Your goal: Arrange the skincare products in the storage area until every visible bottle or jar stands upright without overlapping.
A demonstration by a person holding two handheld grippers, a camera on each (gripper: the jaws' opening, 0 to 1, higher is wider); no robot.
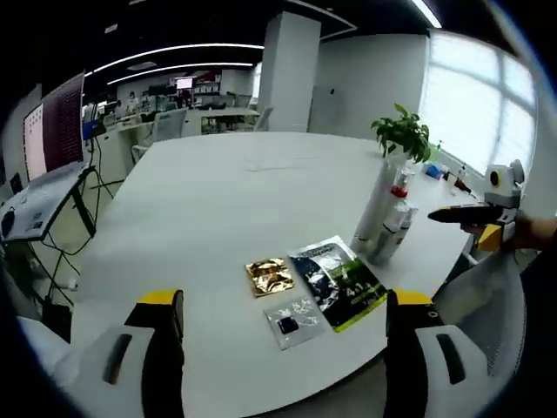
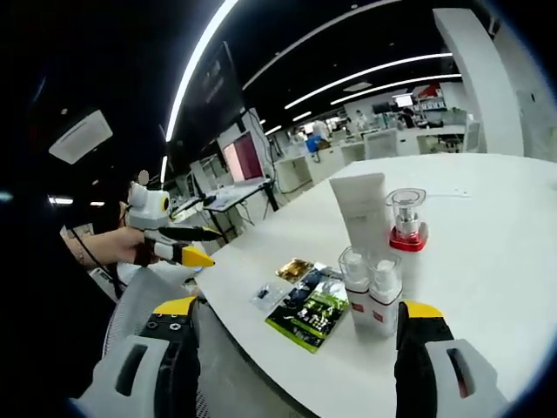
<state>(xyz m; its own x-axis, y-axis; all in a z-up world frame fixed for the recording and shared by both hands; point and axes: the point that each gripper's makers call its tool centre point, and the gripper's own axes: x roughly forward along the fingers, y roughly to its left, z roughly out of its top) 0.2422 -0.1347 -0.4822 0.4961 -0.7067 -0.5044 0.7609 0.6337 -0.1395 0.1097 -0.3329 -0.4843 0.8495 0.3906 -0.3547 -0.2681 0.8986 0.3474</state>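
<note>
Near the table's right edge stands a cluster of upright skincare items: a tall white tube (image 1: 379,202) (image 2: 361,213), a clear-capped bottle with a red base (image 1: 400,193) (image 2: 406,224) and two small bottles with red labels (image 1: 389,237) (image 2: 370,292). Three flat sachets lie beside them: gold (image 1: 268,277) (image 2: 296,268), dark green (image 1: 338,280) (image 2: 312,309) and silver (image 1: 294,319) (image 2: 267,296). My left gripper (image 1: 285,348) (image 2: 202,246) hovers open in front of the sachets. My right gripper (image 2: 296,357) (image 1: 457,222) is open before the small bottles. Neither holds anything.
The white table (image 1: 226,200) stretches far back. A potted green plant (image 1: 402,135) stands behind the bottles. A grey office chair (image 1: 483,305) sits at the table's near right edge. Desks with monitors (image 1: 52,139) line the left side.
</note>
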